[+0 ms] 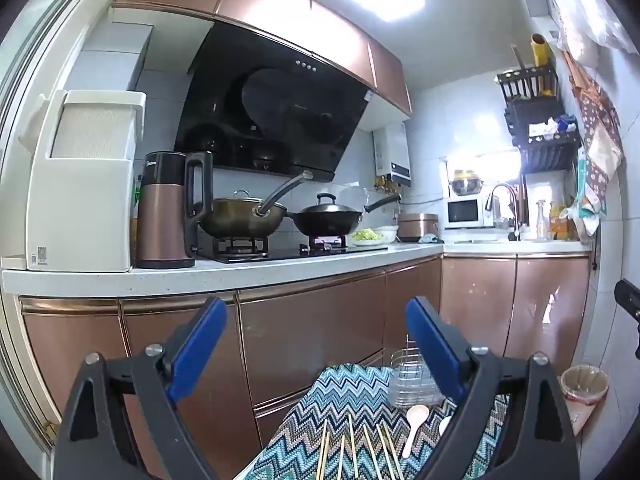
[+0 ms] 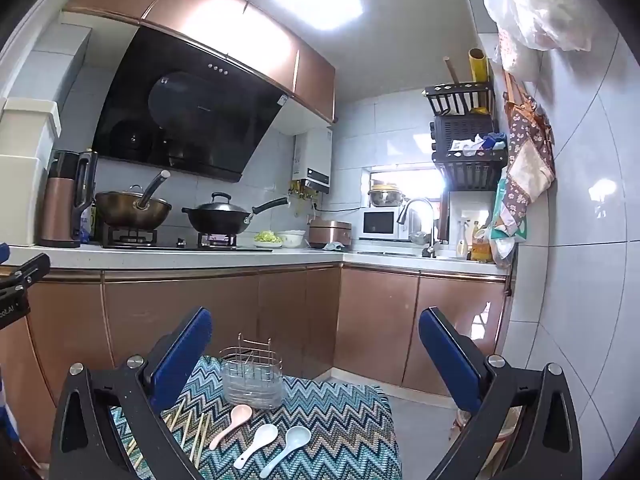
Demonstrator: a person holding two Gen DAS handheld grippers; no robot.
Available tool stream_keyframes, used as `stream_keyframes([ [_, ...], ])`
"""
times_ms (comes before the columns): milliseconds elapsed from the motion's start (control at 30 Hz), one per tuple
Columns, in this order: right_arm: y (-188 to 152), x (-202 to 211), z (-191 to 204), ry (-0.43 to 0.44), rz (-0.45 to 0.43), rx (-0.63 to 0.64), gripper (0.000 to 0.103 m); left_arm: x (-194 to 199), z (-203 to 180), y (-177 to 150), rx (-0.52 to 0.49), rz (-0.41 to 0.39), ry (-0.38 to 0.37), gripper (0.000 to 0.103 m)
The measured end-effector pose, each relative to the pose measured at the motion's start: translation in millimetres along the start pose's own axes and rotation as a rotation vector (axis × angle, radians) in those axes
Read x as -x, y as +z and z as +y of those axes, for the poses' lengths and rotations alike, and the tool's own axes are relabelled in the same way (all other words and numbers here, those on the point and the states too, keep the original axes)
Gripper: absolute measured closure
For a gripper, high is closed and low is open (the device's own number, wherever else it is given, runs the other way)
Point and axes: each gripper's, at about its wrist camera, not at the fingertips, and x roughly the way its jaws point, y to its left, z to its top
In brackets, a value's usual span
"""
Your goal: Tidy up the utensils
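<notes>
While both the left tool (image 1: 316,344) and right tool (image 2: 316,354) hang spread wide and empty, three spoons (image 2: 258,442) and chopsticks (image 2: 192,432) lie low in frame beside the holder (image 2: 252,376) on the zigzag-clothed surface (image 2: 340,420).

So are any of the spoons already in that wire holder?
No, the three spoons lie flat on the zigzag cloth in front of the holder, which looks empty.
</notes>
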Motion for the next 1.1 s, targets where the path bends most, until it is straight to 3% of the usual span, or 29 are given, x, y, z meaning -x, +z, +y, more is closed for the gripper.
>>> stream_keyframes([
  [533,0,4,0,0.034,-0.043,-0.008,0.0,6,22,7,0.035,-0.015,-0.019,0.011],
  [833,-4,-6,1,0.029,-0.013,0.002,0.0,0,27,3,0.079,0.0,-0.037,0.011],
  [1100,-5,-15,-5,0.004,-0.004,-0.011,0.0,-11,20,0,0.059,0.009,-0.027,0.011],
])
